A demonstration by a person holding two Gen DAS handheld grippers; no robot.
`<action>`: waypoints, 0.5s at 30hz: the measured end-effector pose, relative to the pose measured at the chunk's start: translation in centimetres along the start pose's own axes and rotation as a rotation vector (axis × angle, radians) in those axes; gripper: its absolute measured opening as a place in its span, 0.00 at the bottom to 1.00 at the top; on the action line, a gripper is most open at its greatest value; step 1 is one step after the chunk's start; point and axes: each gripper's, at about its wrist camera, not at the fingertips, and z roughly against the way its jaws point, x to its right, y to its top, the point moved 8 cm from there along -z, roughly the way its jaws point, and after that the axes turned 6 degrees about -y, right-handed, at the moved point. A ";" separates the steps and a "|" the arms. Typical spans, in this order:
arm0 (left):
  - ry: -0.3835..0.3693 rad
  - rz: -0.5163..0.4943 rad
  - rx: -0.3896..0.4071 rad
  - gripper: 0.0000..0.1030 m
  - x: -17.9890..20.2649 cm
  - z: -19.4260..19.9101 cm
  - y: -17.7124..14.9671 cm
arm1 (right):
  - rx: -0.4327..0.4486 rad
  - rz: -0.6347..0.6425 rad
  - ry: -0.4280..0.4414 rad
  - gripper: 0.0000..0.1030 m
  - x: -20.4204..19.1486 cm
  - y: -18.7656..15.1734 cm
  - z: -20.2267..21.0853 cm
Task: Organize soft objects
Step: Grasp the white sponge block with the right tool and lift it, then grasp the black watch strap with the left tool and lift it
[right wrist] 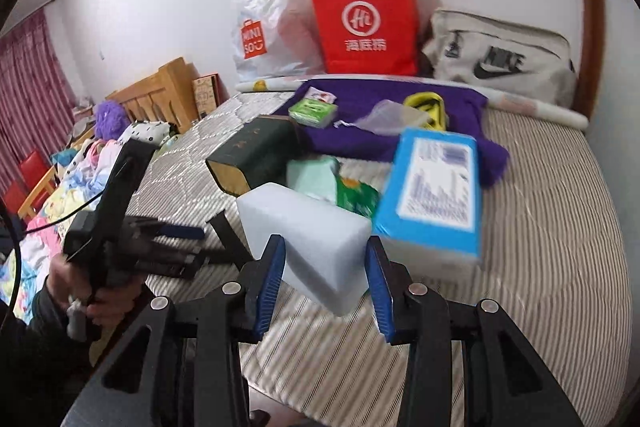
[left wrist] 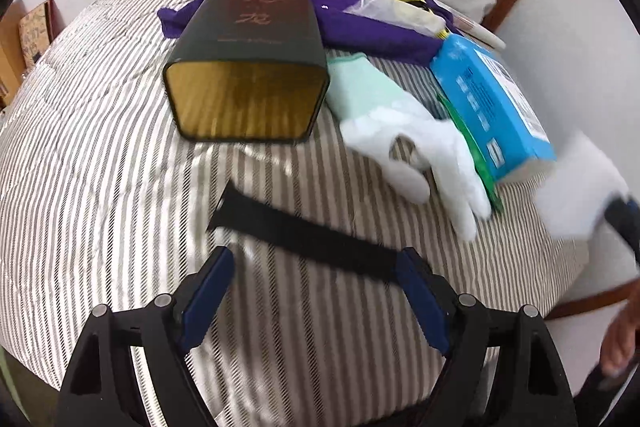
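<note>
On the striped bed [left wrist: 120, 155], the left gripper [left wrist: 314, 291] hovers with its jaws spread wide and nothing between them. A black strap [left wrist: 296, 231] lies flat on the cover just ahead of it, one end reaching the right-hand finger; contact cannot be confirmed. Beyond the strap, a dark green box [left wrist: 248, 67] lies on its side, gold end facing the camera. A white and mint glove [left wrist: 400, 131] lies just beside the box, with one edge against a blue tissue pack [left wrist: 492, 103]. A purple cloth [left wrist: 360, 11] is spread behind them.

The right gripper [right wrist: 326, 279] has its jaws closed on a white sponge block [right wrist: 316, 247], held tilted above the bed, near the tissue pack. Against the wall stand a red paper bag [right wrist: 364, 23], a white plastic bag [right wrist: 272, 27] and a grey Nike bag [right wrist: 500, 55].
</note>
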 end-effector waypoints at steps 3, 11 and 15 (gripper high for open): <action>0.039 -0.021 0.022 0.86 1.0 -1.0 0.8 | -0.003 -0.041 -0.008 0.40 1.4 -1.3 0.6; 0.206 -0.117 0.044 0.84 2.2 -2.2 0.8 | -0.009 -0.117 -0.015 0.40 3.9 -3.4 0.8; 0.193 -0.137 0.029 0.75 1.9 -1.3 -0.1 | -0.013 -0.121 -0.014 0.40 4.0 -3.9 0.6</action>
